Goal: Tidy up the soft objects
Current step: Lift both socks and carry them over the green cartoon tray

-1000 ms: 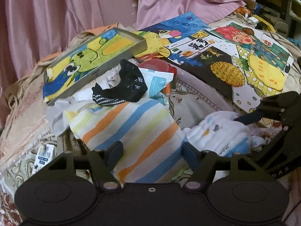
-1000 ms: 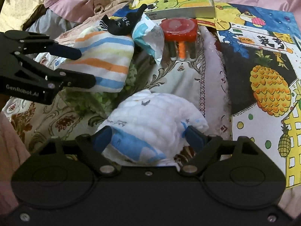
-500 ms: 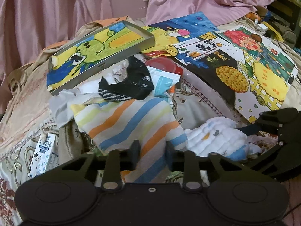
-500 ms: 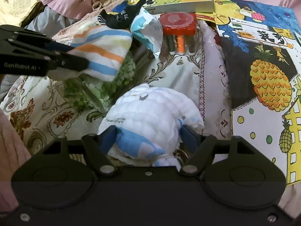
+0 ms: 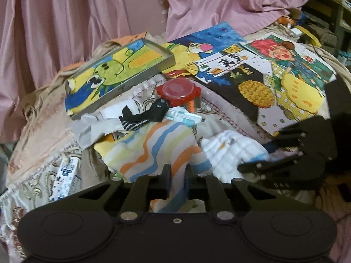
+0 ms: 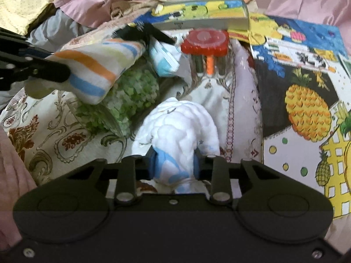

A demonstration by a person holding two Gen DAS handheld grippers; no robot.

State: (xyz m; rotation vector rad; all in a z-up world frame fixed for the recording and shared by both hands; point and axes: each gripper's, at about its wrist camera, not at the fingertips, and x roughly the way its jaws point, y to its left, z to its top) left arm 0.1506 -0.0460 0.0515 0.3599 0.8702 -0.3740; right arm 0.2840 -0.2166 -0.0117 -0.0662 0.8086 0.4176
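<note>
My left gripper point(image 5: 176, 175) is shut on the near edge of a striped cloth point(image 5: 153, 146) in orange, blue and yellow bands, lifting that edge; it also shows in the right wrist view point(image 6: 96, 70). My right gripper point(image 6: 174, 164) is shut on a white quilted cloth with blue trim point(image 6: 177, 131), which also shows in the left wrist view point(image 5: 232, 151). A black sock point(image 5: 149, 114) lies on the far end of the striped cloth. A green textured cloth point(image 6: 129, 94) lies under the striped cloth.
A red-lidded marker case point(image 5: 178, 91), a framed frog picture point(image 5: 118, 70), a tissue pack point(image 5: 184, 116) and several paintings point(image 5: 258, 87) lie behind on the patterned bedspread point(image 6: 43, 131). A small carton point(image 5: 64, 175) lies left. Pink curtains point(image 5: 87, 11) hang behind.
Both grippers have closed on their cloths. The left one has raised the striped cloth's edge, uncovering the green cloth. The right one has bunched the white cloth.
</note>
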